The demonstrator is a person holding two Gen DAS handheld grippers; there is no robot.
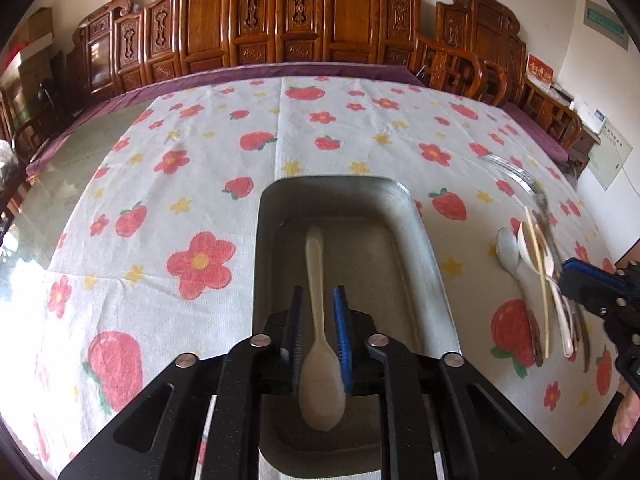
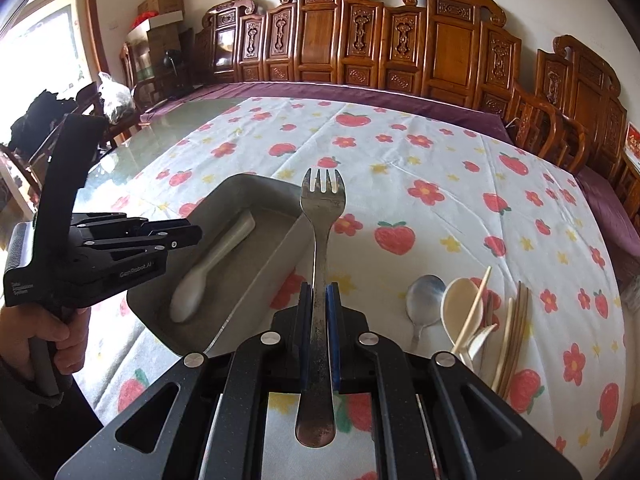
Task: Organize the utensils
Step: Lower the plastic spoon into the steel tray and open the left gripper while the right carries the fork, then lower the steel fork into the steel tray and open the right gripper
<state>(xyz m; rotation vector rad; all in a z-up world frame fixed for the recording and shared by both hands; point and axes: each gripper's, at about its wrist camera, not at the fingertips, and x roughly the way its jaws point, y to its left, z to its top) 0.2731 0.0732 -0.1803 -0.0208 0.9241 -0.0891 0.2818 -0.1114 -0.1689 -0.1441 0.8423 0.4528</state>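
A grey metal tray [image 1: 430, 256] sits on the flowered cloth; it also shows in the right wrist view [image 2: 240, 184]. A cream plastic spoon [image 1: 318, 304] lies in the tray, bowl toward me, between the fingers of my left gripper [image 1: 318, 300], which is open above it. The same spoon [image 2: 208, 268] shows in the right wrist view. My right gripper [image 2: 320, 292] is shut on a metal fork [image 2: 322, 216], tines pointing away, held above the cloth just right of the tray. A pile of utensils [image 2: 472, 316] lies on the cloth to the right.
The pile holds a metal spoon [image 2: 424, 296], cream spoons and wooden chopsticks [image 2: 516, 332]. Carved wooden chairs [image 1: 280, 20] line the table's far edge. A glass tabletop [image 1: 80, 168] is bare to the left of the cloth.
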